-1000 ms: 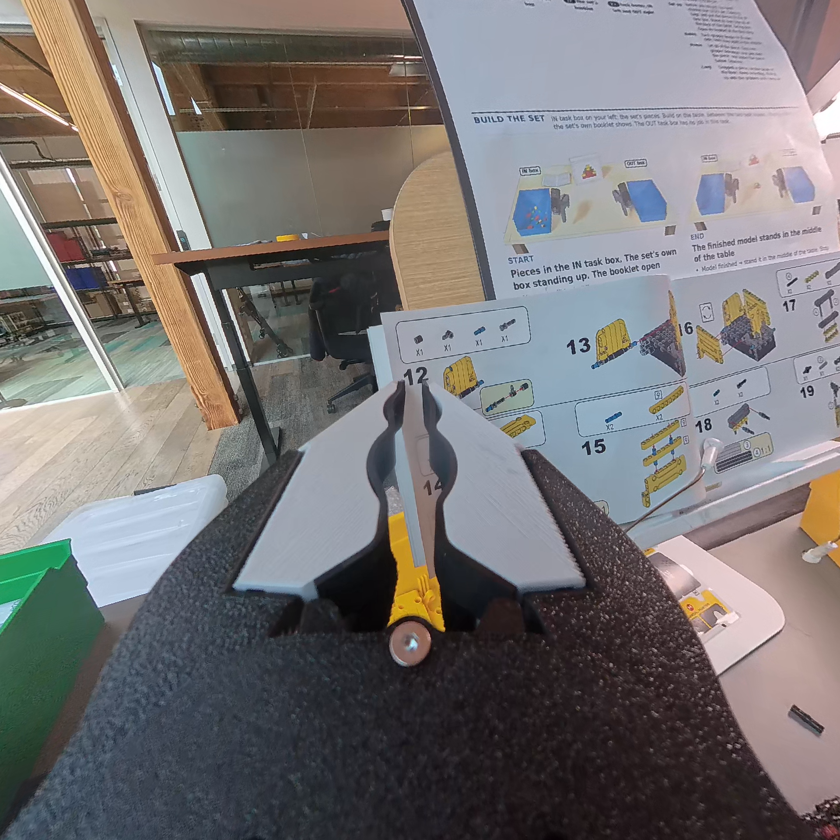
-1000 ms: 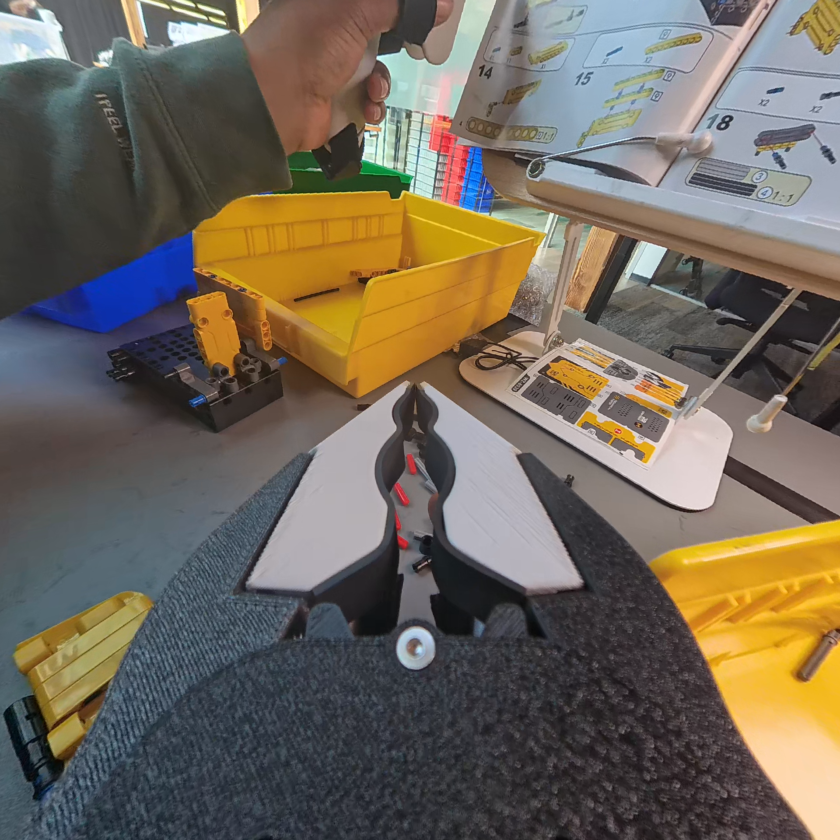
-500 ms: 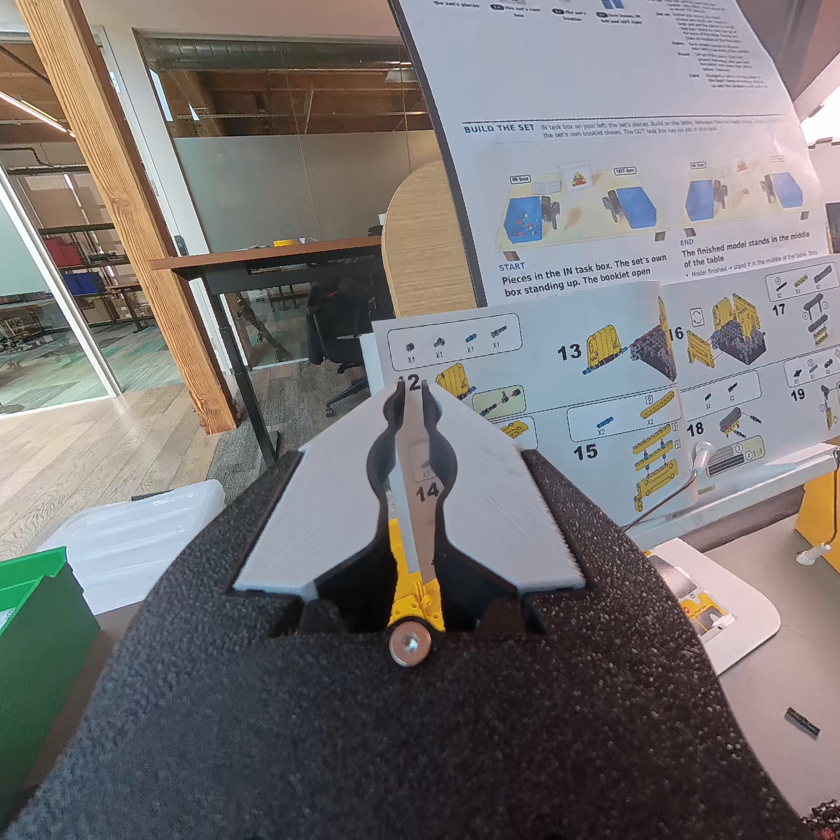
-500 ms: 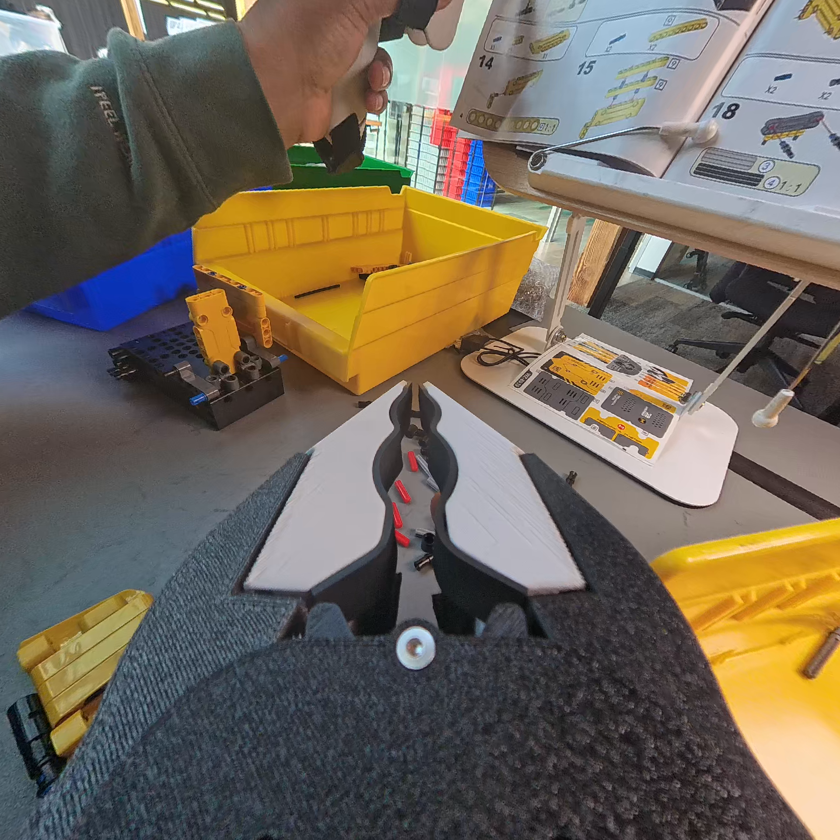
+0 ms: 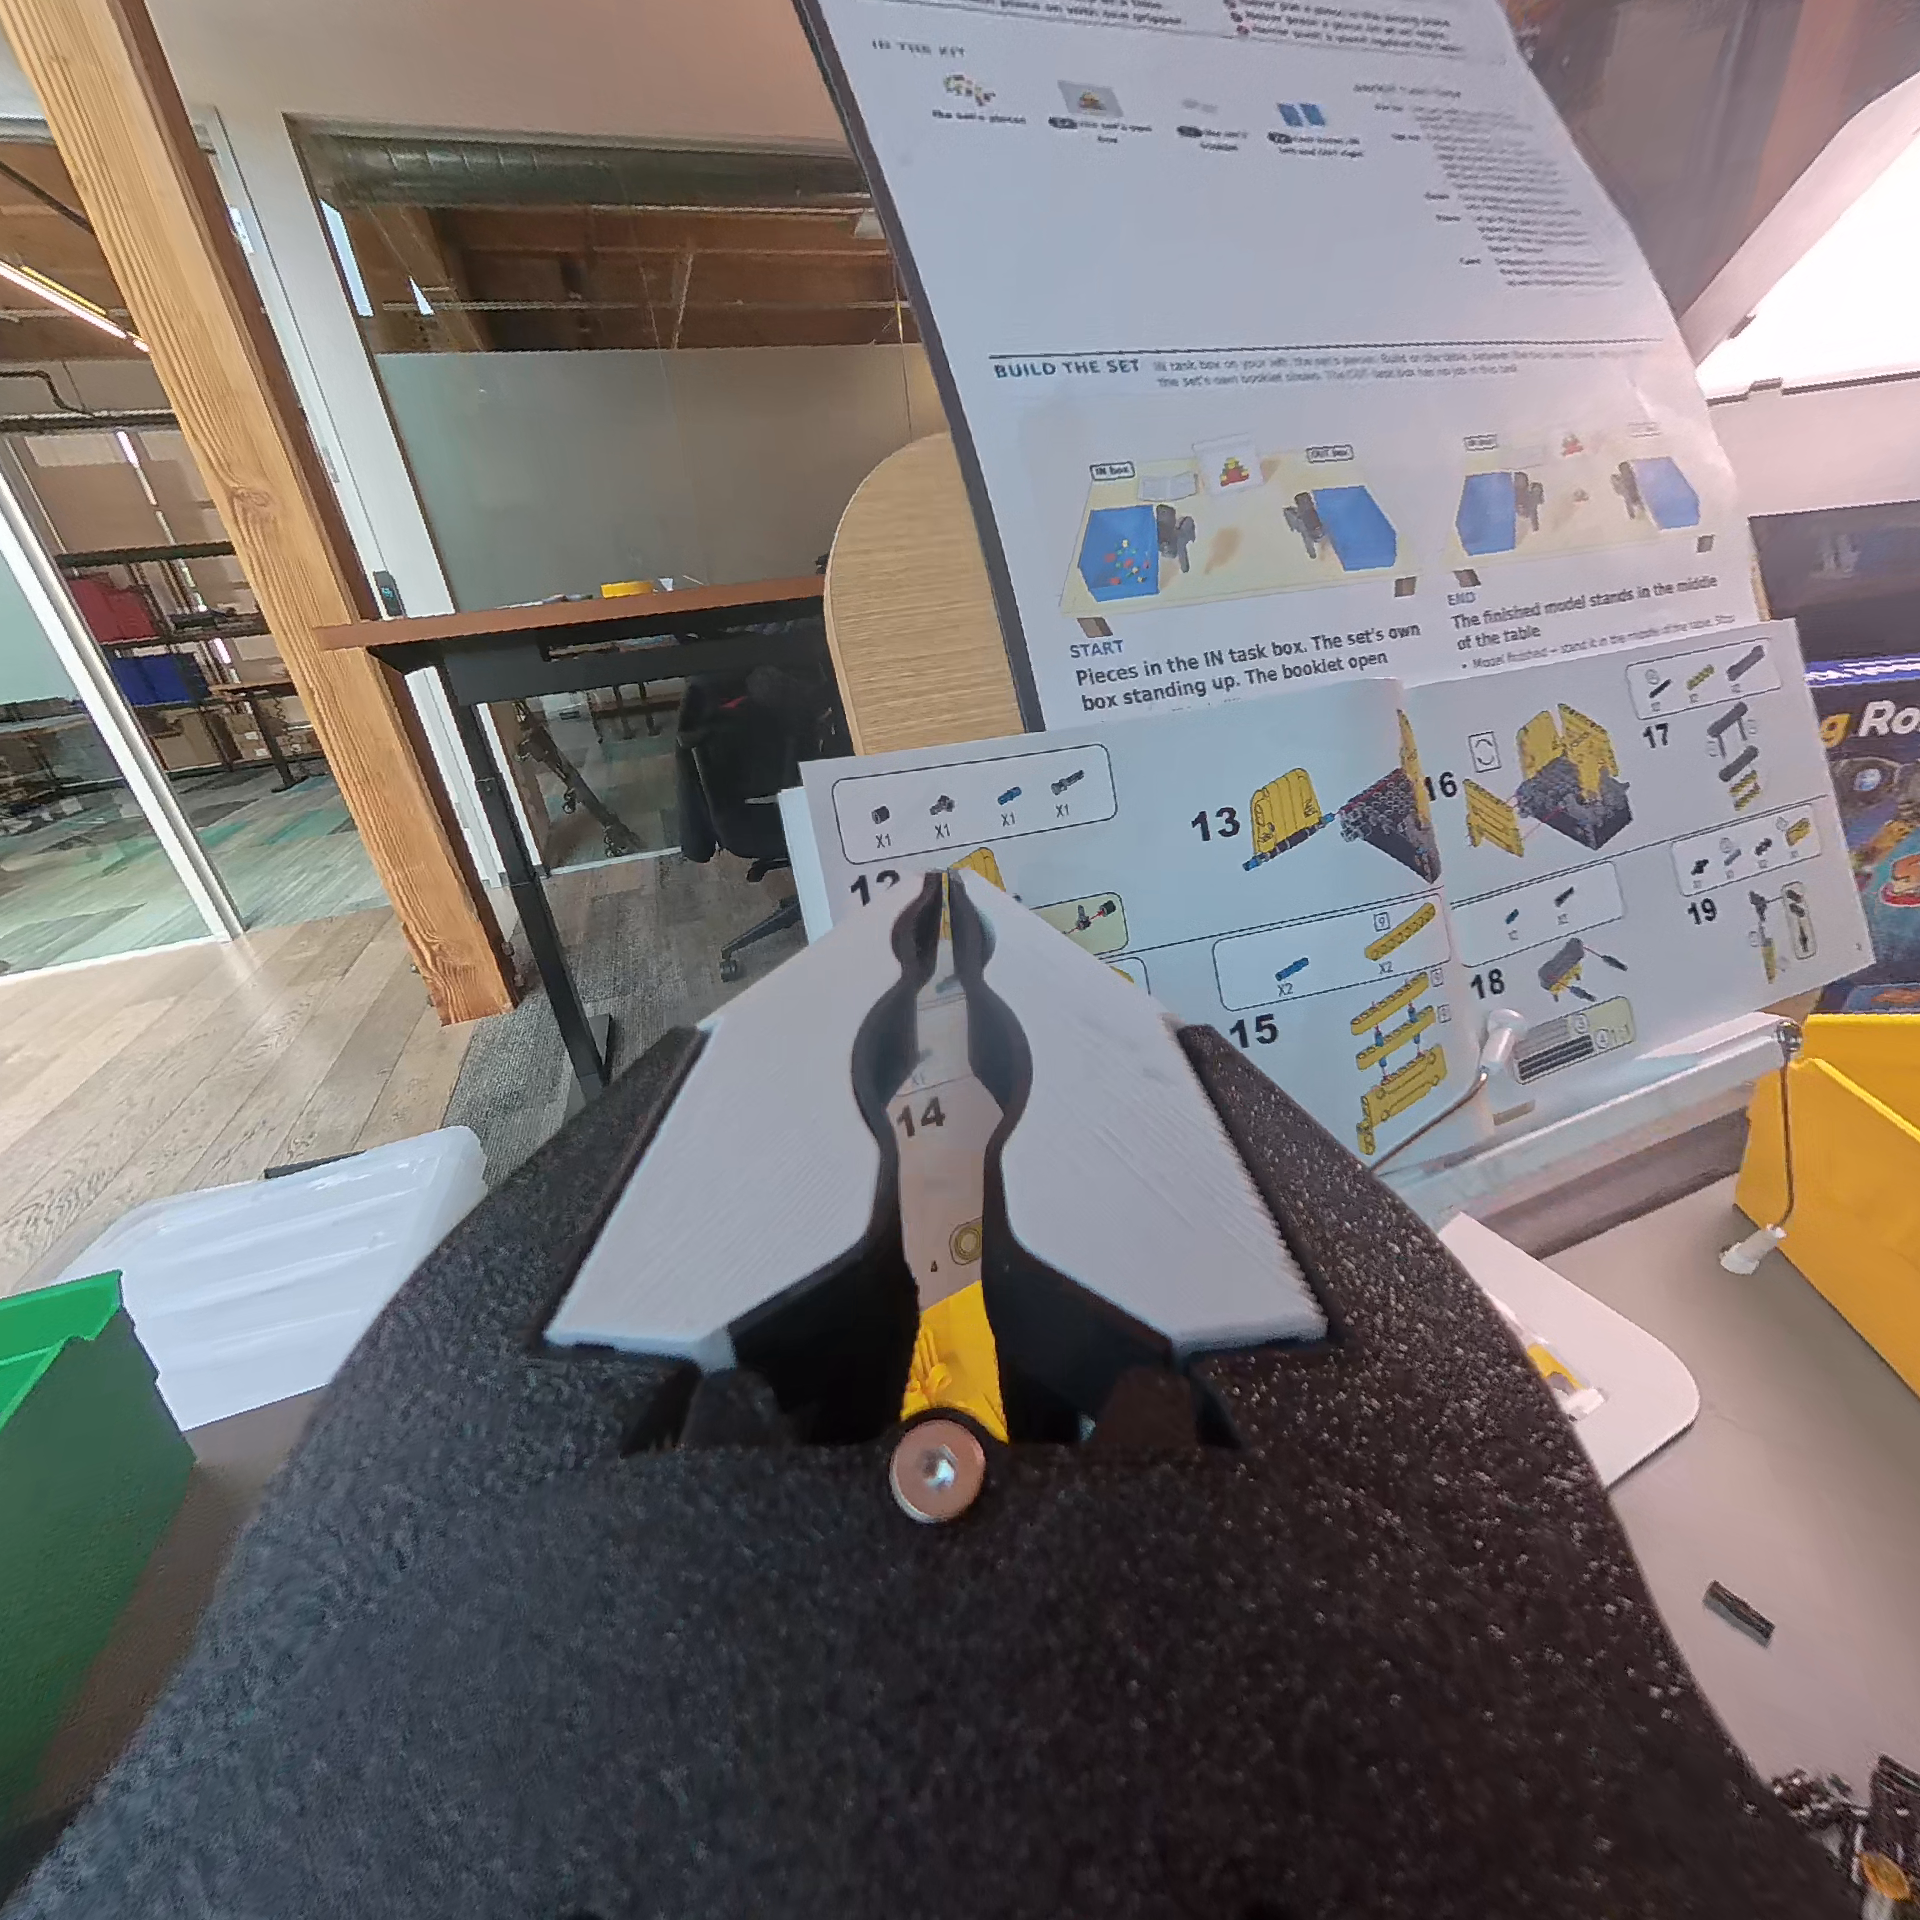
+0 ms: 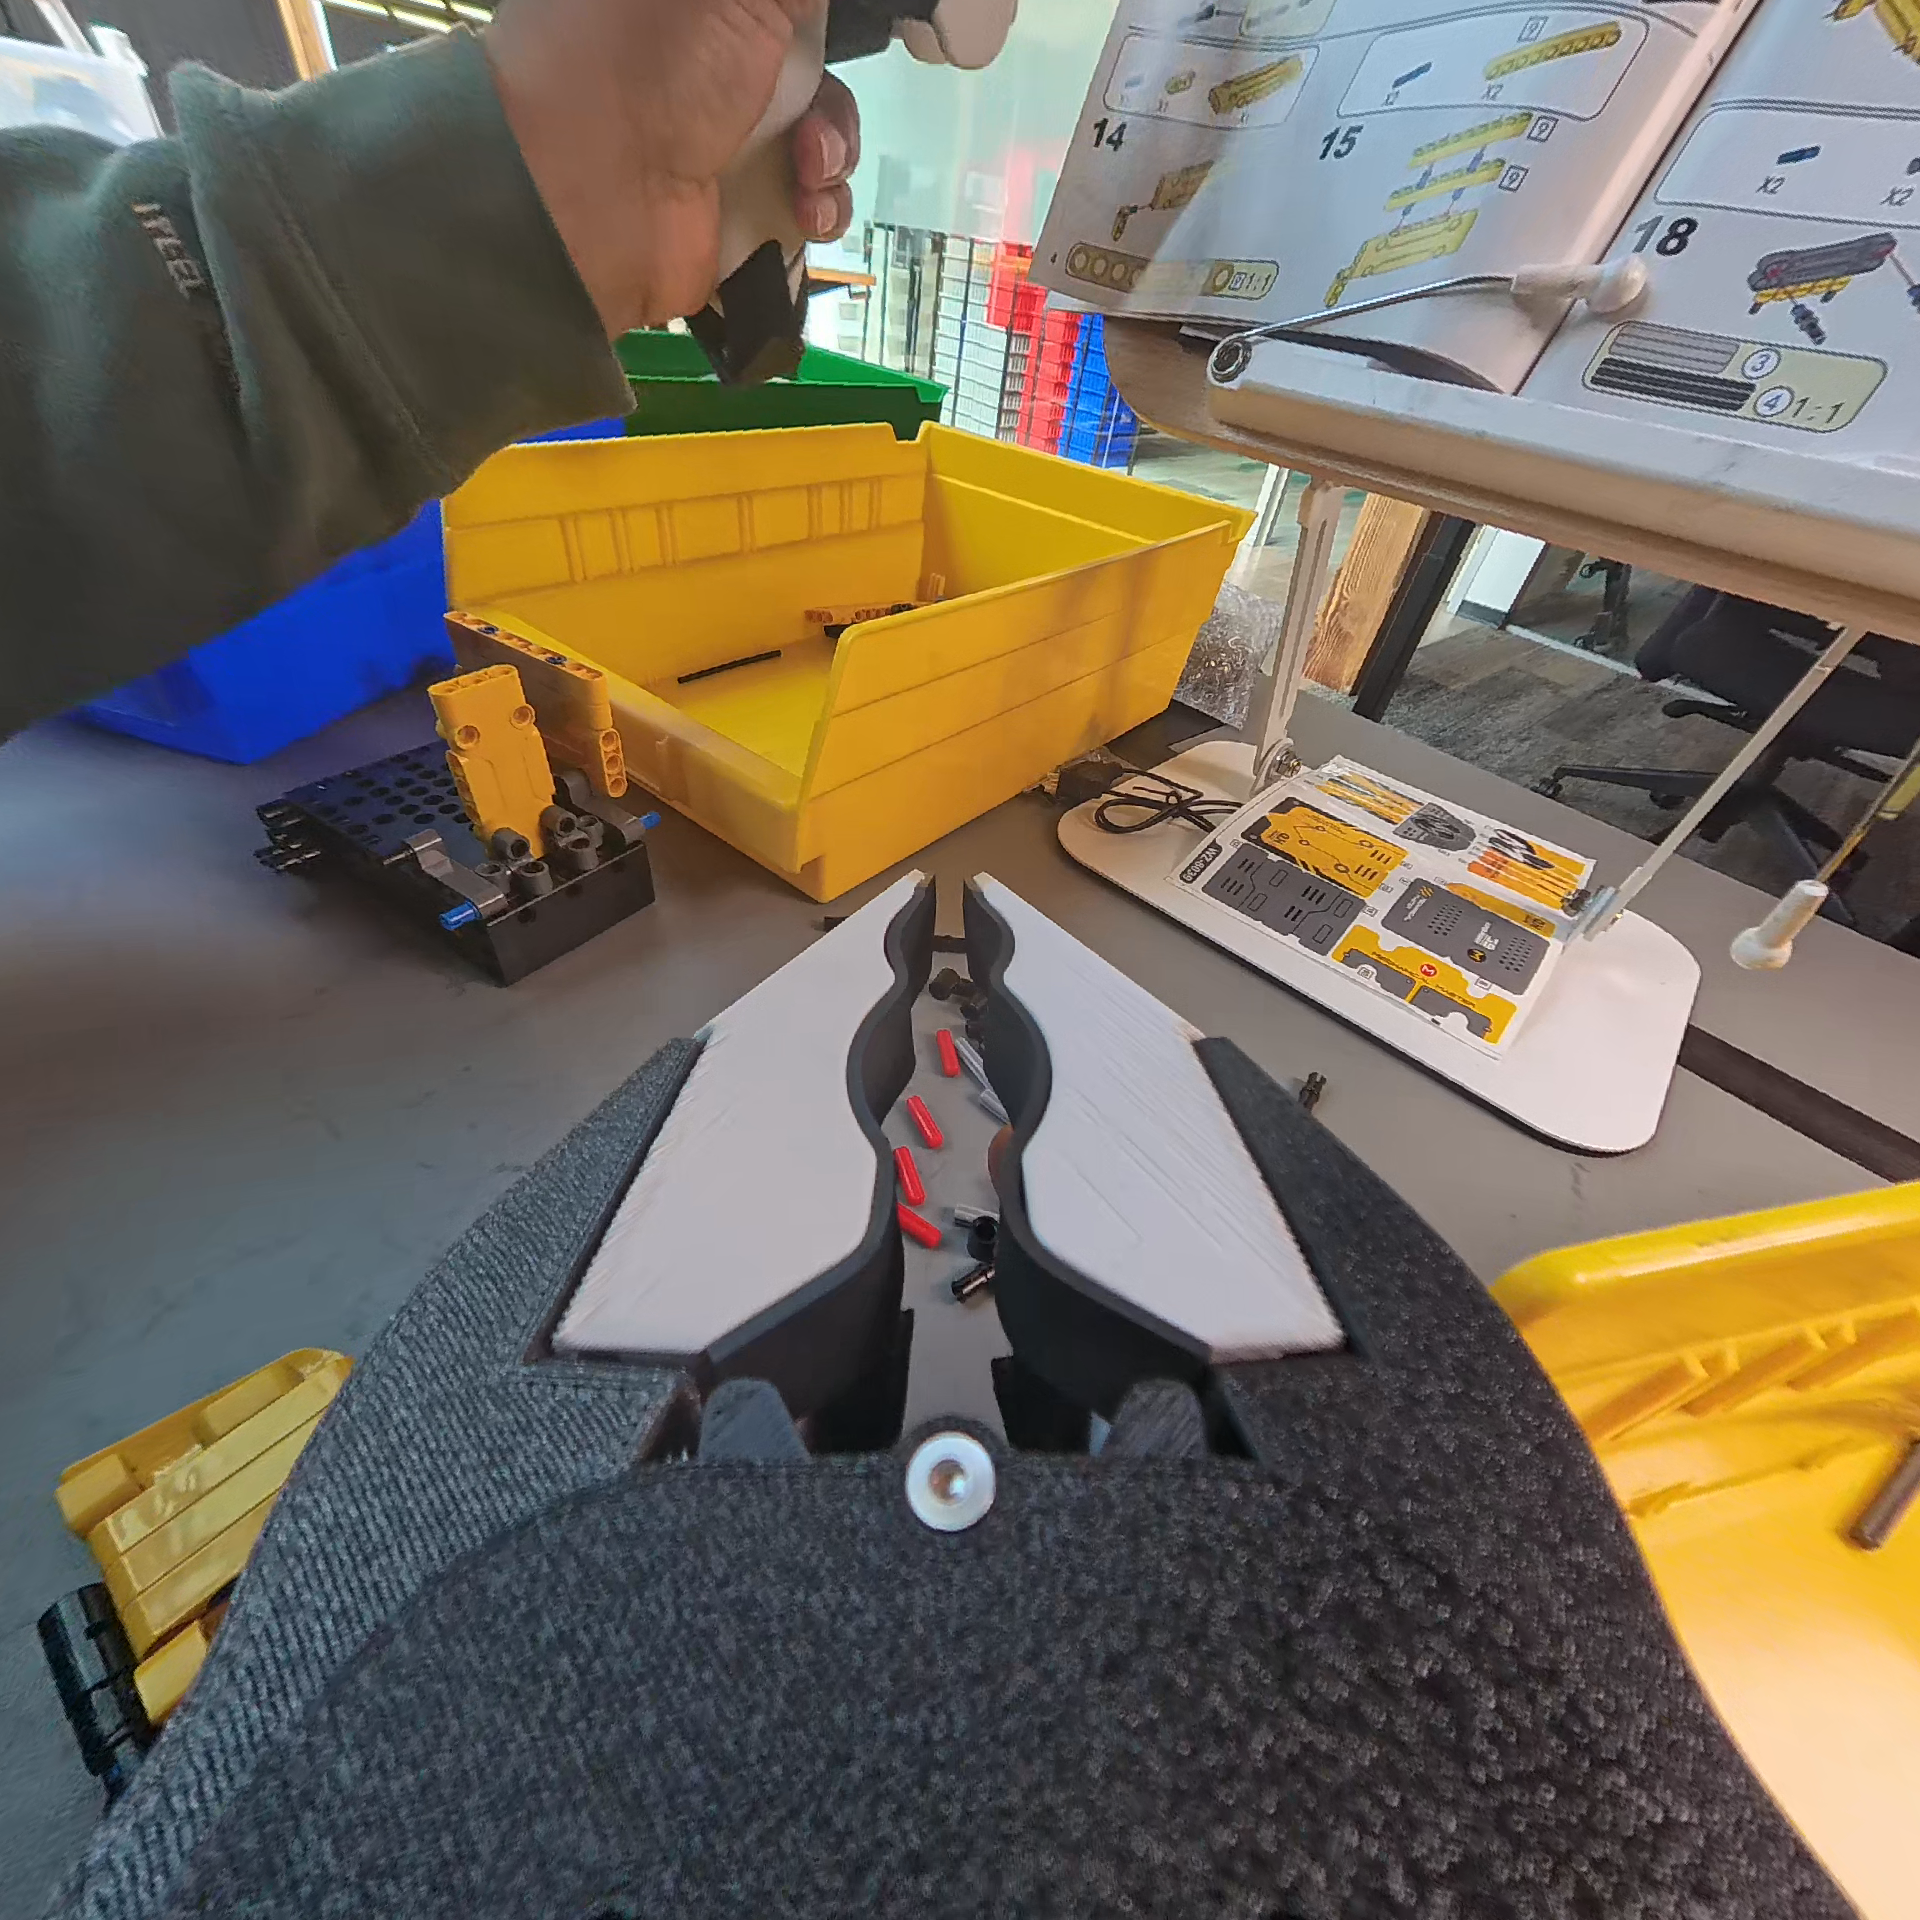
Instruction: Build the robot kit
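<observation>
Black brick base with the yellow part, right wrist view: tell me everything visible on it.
The black rectangular plastic brick base with a perforated top lies flat on the grey table, left of the right claw and apart from it. A yellow plastic block with round holes stands upright on it, leaning slightly. Grey tubular connectors cluster at its near edge, and a blue pin tip sticks out at the front corner. The large yellow open-front plastic bin sits just behind; whether they touch is unclear.
</observation>
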`<state>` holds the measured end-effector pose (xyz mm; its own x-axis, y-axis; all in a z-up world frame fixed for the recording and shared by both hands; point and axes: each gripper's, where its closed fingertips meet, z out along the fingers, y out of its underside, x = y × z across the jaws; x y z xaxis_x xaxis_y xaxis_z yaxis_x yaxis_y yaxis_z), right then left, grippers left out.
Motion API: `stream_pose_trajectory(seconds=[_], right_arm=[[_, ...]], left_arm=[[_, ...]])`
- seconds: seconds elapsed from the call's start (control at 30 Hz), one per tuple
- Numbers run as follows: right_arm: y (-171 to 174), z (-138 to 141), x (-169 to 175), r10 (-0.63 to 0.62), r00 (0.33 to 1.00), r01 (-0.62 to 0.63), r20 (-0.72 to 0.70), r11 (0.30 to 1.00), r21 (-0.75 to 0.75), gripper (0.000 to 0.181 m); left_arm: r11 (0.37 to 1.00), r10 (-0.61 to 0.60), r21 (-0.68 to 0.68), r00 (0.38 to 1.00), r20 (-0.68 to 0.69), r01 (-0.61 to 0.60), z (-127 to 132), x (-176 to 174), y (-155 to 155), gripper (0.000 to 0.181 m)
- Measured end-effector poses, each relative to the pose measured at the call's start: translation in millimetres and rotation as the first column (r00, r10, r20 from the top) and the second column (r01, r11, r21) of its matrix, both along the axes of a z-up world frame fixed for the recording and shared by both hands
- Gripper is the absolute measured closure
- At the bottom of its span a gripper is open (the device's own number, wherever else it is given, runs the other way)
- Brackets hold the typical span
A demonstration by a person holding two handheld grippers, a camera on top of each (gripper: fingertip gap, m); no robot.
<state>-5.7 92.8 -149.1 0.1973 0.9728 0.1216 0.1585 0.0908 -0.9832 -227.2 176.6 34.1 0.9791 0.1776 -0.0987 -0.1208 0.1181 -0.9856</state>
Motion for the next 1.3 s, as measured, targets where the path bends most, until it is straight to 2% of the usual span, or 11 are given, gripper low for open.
stream_pose_trajectory(seconds=[0.3, 0.4, 0.5, 0.63, 0.73, 0.8, 0.9, 1.0, 1.13, 1.2, 1.3], right_arm=[[-2, 9, 2, 0.001, 0.999, -0.001, -0.034, 1.0, -0.006, 0.177], [-5, 17, 3, 0.006, 0.998, -0.007, -0.06, 1.0, -0.009, 0.176], [-8, 27, 4, 0.007, 0.997, -0.009, -0.079, 1.0, -0.019, 0.172], [-17, 62, 9, -0.005, 0.992, 0.004, -0.124, 1.0, -0.011, 0.167], [-22, 109, 28, -0.028, 0.987, 0.036, -0.158, 0.998, 0.049, 0.164], [-17, 146, 57, -0.072, 0.981, 0.089, -0.18, 0.992, 0.089, 0.164], [0, 196, 131, -0.153, 0.963, 0.185, -0.224, 0.974, 0.13, 0.165], [37, 217, 222, -0.302, 0.937, 0.333, -0.173, 0.923, 0.193, 0.169], [107, 178, 327, -0.477, 0.872, 0.448, 0.111, 0.869, 0.212, 0.169], [131, 138, 363, -0.459, 0.835, 0.418, 0.304, 0.888, 0.192, 0.168], [161, 78, 402, -0.411, 0.721, 0.359, 0.558, 0.91, 0.207, 0.167]], left_arm=[[0.986, -0.166, -0.02, 0.982, -0.09, 0.165, -15, 71, -82, 0.174], [0.98, -0.193, -0.06, 0.976, -0.102, 0.188, -34, 88, -121, 0.17], [0.971, -0.226, -0.091, 0.974, -0.023, 0.223, -63, 106, -158, 0.167], [0.962, -0.24, -0.122, 0.969, 0.055, 0.245, -108, 134, -193, 0.169], [0.95, -0.262, -0.153, 0.962, 0.082, 0.272, -132, 151, -203, 0.17], [0.943, -0.27, -0.173, 0.957, 0.101, 0.285, -143, 156, -203, 0.168], [0.943, -0.259, -0.195, 0.963, 0.077, 0.269, -149, 152, -200, 0.167], [0.942, -0.258, -0.197, 0.962, 0.089, 0.271, -153, 149, -198, 0.167], [0.942, -0.243, -0.203, 0.961, 0.129, 0.265, -160, 146, -193, 0.162], [0.947, -0.222, -0.212, 0.968, 0.119, 0.243, -162, 144, -190, 0.156], [0.947, -0.202, -0.233, 0.974, 0.101, 0.221, -166, 143, -189, 0.155]])
